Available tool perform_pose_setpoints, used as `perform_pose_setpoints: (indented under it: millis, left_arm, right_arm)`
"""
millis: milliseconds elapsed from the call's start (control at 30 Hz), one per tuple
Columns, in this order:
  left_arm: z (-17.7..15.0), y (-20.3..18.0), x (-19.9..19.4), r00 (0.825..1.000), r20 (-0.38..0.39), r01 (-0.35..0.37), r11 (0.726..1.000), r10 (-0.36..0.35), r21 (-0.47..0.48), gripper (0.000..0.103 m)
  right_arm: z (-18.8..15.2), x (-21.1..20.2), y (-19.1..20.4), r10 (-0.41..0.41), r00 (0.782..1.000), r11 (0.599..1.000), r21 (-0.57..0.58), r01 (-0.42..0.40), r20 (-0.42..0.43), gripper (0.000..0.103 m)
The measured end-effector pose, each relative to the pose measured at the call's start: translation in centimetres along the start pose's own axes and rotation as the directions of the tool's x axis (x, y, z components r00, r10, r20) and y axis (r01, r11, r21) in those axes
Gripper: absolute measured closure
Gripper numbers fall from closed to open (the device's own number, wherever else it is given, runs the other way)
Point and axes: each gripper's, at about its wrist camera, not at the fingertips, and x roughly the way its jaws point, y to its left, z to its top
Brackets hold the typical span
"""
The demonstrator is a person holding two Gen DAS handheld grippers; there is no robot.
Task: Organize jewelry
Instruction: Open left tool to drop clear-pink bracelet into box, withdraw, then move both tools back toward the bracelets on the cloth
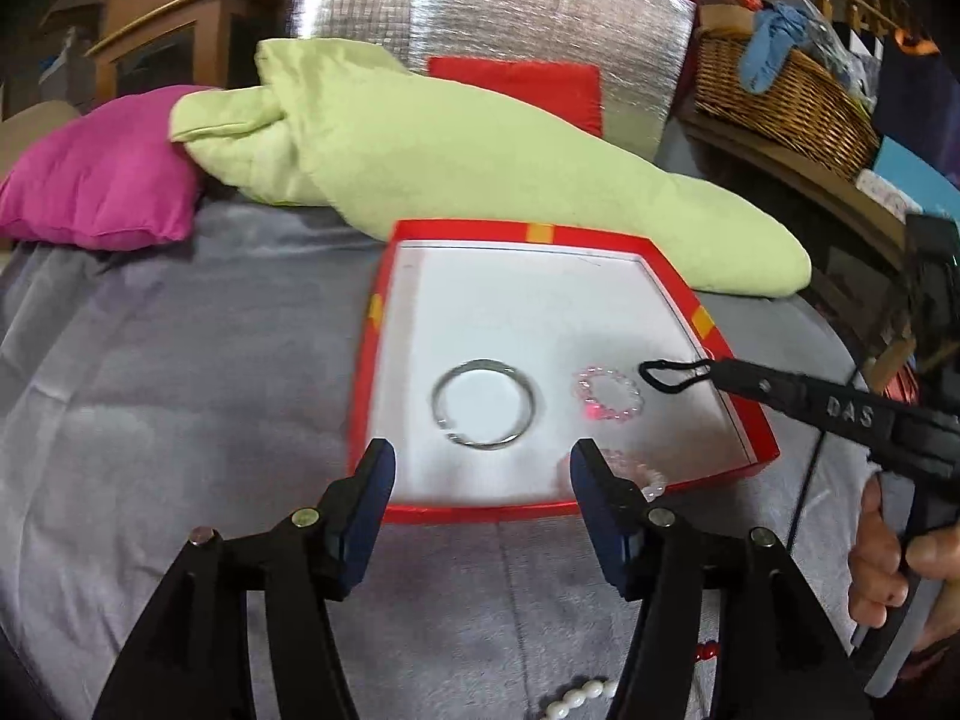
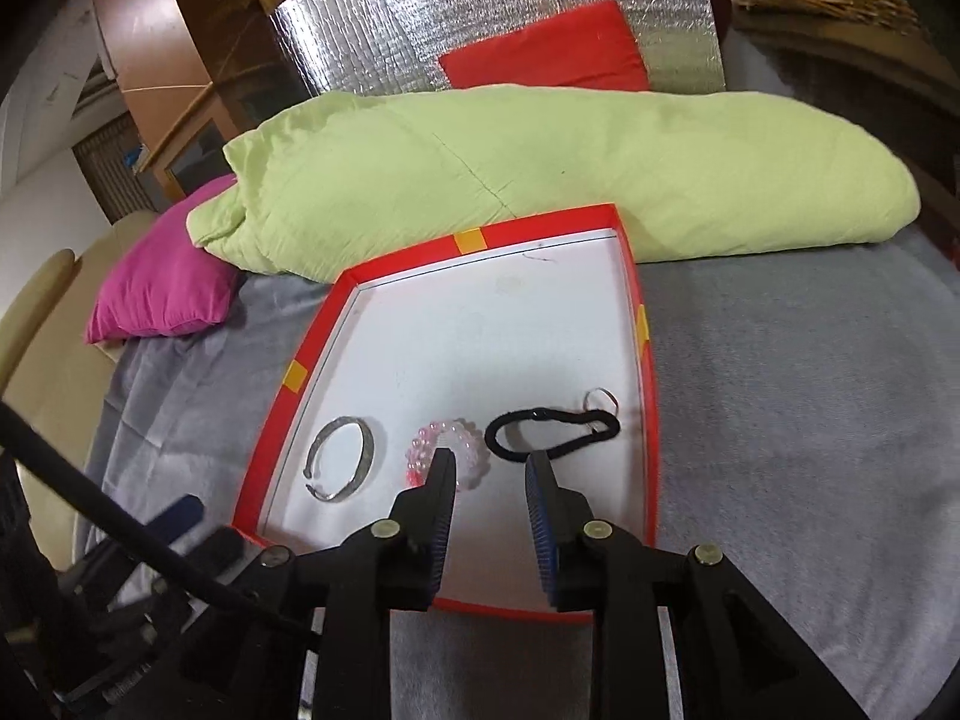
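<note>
A red box lid with a white inside (image 1: 384, 372) (image 2: 651, 372) lies on a grey blanket. In it lie a silver bangle (image 1: 483, 405) (image 2: 342, 459), a pink bead bracelet (image 1: 609, 402) (image 2: 447, 450), a black hair tie (image 1: 672, 375) (image 2: 552, 429) and a small metal ring (image 2: 600, 401). My left gripper (image 1: 483, 462) is open over the lid's near edge, empty. My right gripper (image 2: 489, 468) is open just short of the hair tie and bead bracelet; in the left wrist view its fingers (image 1: 840, 414) reach in from the right. A clear bead bracelet (image 1: 636, 474) lies by the left gripper's right finger.
A white pearl string (image 1: 576, 699) and red beads (image 1: 708, 651) lie on the blanket near me. A green folded quilt (image 1: 456, 162) (image 2: 540, 174) lies behind the lid, a magenta pillow (image 1: 102, 174) (image 2: 162, 282) far left, a wicker basket (image 1: 786, 102) far right.
</note>
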Motion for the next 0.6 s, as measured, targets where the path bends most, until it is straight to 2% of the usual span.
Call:
perform_pose_setpoints:
  millis: [167,300,500,600]
  left_arm:
    - [-0.6,1.1,-1.1,1.0,0.007,-0.026,0.999,0.026,-0.04,0.04]
    - [-0.8,1.4,-1.7,0.996,0.028,-0.087,0.996,0.087,-0.011,0.04]
    - [-1.0,2.9,-3.0,0.993,0.044,-0.11,0.994,0.11,-0.011,0.04]
    - [-1.1,3.8,-3.7,0.992,0.052,-0.118,0.993,0.119,-0.021,0.04]
  right_arm:
    - [-2.0,-1.6,-0.5,-0.049,0.999,0.999,0.002,0.049,0.01,0.077]
    - [-4.5,-3.6,-2.2,-0.124,0.992,0.991,0.043,0.123,0.017,0.077]
    - [-8.0,-6.3,-5.8,-0.231,0.973,0.96,0.158,0.231,-0.018,0.077]
    - [-9.3,-7.0,-6.1,-0.276,0.96,0.947,0.157,0.28,-0.045,0.077]
